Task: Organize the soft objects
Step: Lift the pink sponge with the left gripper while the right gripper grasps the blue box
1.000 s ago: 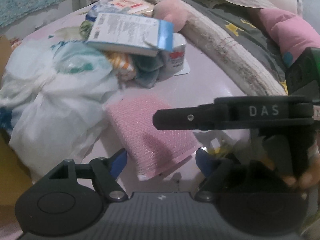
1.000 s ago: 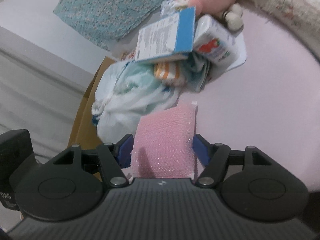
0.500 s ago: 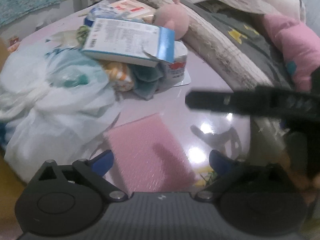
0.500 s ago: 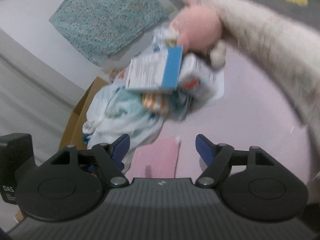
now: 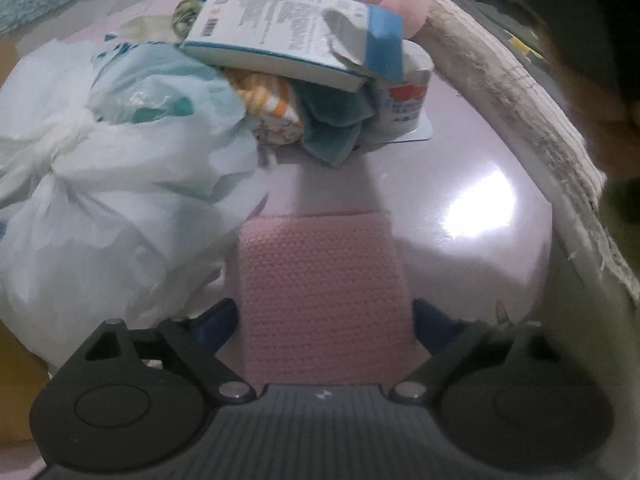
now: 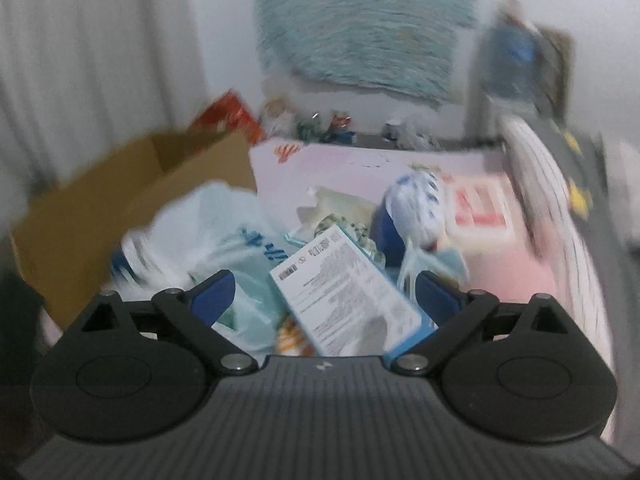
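Squarely between the spread left claw fingers, pink cloth.

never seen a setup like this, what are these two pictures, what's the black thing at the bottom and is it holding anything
There is no robot: a person holds a two-finger grasping tool in each hand, and a wide-angle camera on each looks forward along its fingers. The black shape with blue fingertips at the bottom is that tool.

The left tool has a pink knitted cloth lying between its fingers on the lilac table; whether it is gripped is unclear. Beyond it are a white plastic bag and a white-and-blue box on bundled cloths.

The right tool, blurred by motion, is open above the same box, with a cardboard box behind.
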Motion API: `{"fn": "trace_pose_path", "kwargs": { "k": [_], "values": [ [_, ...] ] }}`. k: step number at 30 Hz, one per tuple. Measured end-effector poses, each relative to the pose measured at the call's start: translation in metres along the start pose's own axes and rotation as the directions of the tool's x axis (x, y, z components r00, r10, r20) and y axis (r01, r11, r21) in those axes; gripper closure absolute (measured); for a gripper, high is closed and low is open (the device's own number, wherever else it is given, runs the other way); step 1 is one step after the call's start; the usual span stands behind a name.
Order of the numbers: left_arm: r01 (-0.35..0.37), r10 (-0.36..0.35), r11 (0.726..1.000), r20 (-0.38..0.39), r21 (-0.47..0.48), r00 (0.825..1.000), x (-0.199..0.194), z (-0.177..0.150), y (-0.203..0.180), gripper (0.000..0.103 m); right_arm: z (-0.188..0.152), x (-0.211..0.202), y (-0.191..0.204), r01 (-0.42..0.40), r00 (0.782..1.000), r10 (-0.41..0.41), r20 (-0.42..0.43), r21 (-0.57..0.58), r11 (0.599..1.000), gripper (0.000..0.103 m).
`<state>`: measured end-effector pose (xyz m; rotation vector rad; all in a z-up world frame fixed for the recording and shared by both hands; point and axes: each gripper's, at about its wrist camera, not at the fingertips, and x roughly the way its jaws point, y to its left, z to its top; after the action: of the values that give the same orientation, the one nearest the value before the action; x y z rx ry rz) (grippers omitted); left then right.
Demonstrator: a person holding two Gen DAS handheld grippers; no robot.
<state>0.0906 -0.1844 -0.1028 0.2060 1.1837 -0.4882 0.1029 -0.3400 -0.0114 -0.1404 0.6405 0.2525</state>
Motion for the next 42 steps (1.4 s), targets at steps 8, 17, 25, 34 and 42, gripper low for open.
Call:
{"fn": "trace_pose_path", "kwargs": {
  "k": [8, 17, 25, 34, 42],
  "values": [
    [0.013, -0.013, 1.000, 0.028, -0.002, 1.000, -0.004, -0.001, 0.009, 0.019, -0.005, 0.039, 0.025, 0.030, 0.994, -0.052, -0.097, -0.210, 0.977, 0.011],
    [0.021, -0.021, 1.000, 0.039, -0.003, 0.999, -0.009, -0.005, 0.011, 0.019, 0.001, 0.014, 0.002, 0.036, 0.999, -0.036, -0.029, -0.023, 0.999, 0.067],
    [0.035, -0.035, 0.999, 0.040, 0.001, 0.999, -0.011, -0.005, 0.008, 0.020, -0.011, -0.031, -0.044, 0.020, 0.994, -0.055, 0.098, 0.324, 0.946, 0.078],
    [0.038, -0.038, 0.999, 0.037, 0.007, 0.999, -0.008, -0.004, 0.004, 0.020, -0.022, -0.029, -0.102, 0.150, 0.980, -0.193, 0.039, 0.487, 0.861, 0.078],
    [0.028, -0.028, 1.000, 0.033, 0.006, 0.999, -0.006, -0.003, 0.005, 0.020, -0.035, -0.005, -0.127, -0.083, 0.995, 0.028, 0.095, 0.643, 0.761, 0.078]
  ]
}}
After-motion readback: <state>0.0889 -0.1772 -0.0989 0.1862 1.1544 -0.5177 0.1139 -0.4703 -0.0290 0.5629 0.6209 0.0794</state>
